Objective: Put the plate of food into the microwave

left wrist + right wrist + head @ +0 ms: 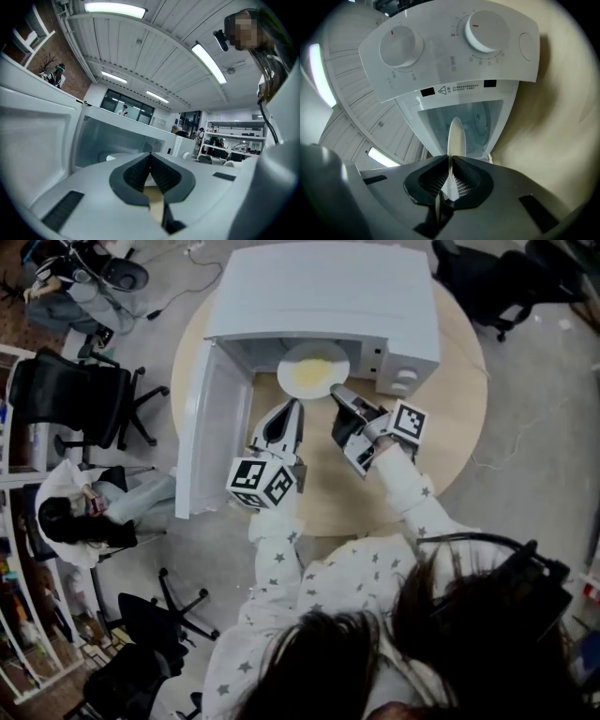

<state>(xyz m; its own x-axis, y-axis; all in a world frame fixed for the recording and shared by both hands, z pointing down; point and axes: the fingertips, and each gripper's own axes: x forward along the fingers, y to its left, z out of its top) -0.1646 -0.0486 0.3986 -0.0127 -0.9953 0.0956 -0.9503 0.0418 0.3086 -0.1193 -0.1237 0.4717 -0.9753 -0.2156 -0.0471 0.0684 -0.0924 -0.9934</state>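
Observation:
A white plate (314, 369) of yellow food hangs level in the mouth of the white microwave (319, 296), half inside the cavity. My right gripper (337, 393) is shut on the plate's near right rim. In the right gripper view the plate (454, 133) stands edge-on between the pads of the right gripper (450, 161). My left gripper (292, 407) hovers just left of the plate, below the opening, shut and holding nothing. Its closed jaws (151, 159) point at the cavity (112, 136).
The microwave door (211, 427) swings wide open to the left, beside my left gripper. The control panel with two knobs (401, 45) is right of the opening. The round wooden table (459, 399) carries the microwave. Office chairs and a seated person (75, 517) are at the left.

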